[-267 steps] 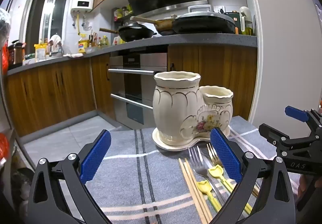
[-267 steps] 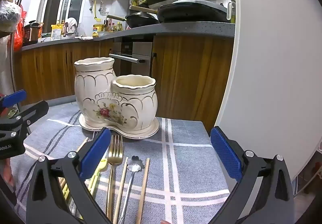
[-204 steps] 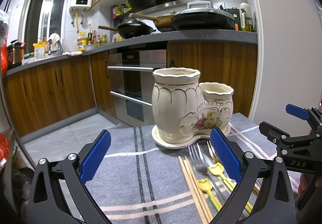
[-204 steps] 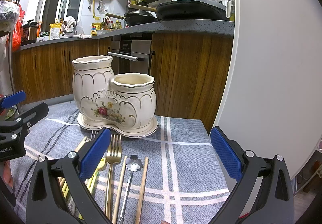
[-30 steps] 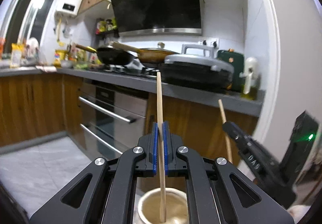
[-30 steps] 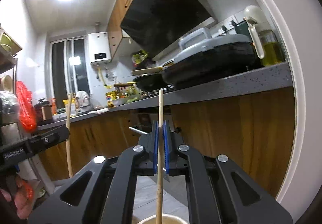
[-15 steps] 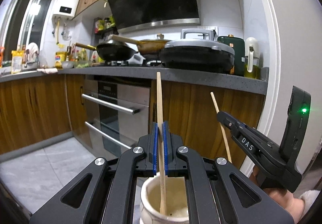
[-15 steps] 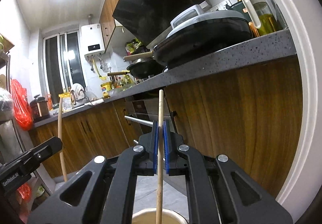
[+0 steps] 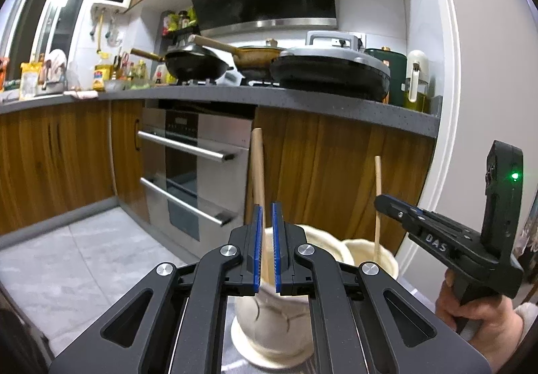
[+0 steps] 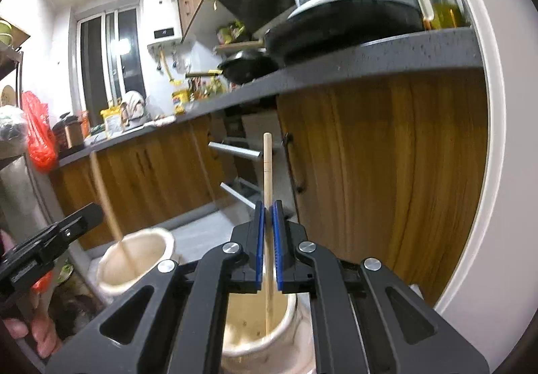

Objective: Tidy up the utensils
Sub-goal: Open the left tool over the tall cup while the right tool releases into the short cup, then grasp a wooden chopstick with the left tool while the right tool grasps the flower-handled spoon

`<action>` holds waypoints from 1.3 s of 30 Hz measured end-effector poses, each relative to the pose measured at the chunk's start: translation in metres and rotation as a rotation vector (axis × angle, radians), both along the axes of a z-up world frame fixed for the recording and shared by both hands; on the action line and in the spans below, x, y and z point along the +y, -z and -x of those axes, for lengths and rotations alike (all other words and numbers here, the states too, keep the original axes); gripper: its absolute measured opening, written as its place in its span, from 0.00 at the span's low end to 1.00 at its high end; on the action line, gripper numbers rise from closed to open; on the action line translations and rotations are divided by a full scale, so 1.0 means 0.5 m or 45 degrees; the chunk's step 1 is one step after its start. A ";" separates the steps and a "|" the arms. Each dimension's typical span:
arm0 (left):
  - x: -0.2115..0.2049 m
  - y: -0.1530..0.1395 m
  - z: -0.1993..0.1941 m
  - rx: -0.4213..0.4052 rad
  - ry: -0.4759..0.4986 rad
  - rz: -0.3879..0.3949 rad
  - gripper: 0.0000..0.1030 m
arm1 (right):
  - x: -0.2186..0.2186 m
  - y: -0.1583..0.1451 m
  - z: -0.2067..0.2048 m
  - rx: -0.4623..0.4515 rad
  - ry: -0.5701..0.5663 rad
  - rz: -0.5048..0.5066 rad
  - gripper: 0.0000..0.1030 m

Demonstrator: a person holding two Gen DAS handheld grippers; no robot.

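Left wrist view: each cream holder cup [image 9: 269, 323] holds one chopstick [image 9: 258, 165]; both tools [image 9: 265, 246] slightly spread.

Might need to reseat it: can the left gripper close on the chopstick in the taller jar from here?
Likely yes: the chopstick rises from the taller jar right between the slightly parted jaws of the left gripper, with nothing else in that gap.
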State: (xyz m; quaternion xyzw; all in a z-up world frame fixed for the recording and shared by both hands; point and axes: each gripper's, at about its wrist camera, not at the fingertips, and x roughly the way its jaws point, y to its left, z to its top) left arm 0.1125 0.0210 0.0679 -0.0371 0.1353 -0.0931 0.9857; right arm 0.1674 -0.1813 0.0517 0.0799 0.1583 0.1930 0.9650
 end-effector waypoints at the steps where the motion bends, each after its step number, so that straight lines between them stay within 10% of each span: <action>1: 0.000 0.003 0.001 0.000 -0.005 -0.003 0.06 | 0.001 0.003 0.003 0.007 -0.010 0.005 0.05; 8: 0.003 0.024 0.026 -0.013 -0.017 0.008 0.27 | -0.004 0.023 0.012 0.091 -0.060 -0.019 0.07; 14: 0.003 0.038 0.050 -0.007 0.003 -0.004 0.49 | -0.023 0.025 0.038 0.099 -0.054 -0.023 0.36; 18: 0.003 0.044 0.080 -0.032 -0.004 -0.001 0.81 | -0.037 0.024 0.072 0.078 -0.063 -0.025 0.66; 23: 0.009 0.054 0.110 -0.021 -0.032 0.022 0.93 | -0.053 0.026 0.121 0.071 -0.074 -0.021 0.95; 39: 0.011 0.135 0.171 0.248 -0.030 -0.055 0.95 | -0.089 0.120 0.185 0.310 0.008 0.175 0.95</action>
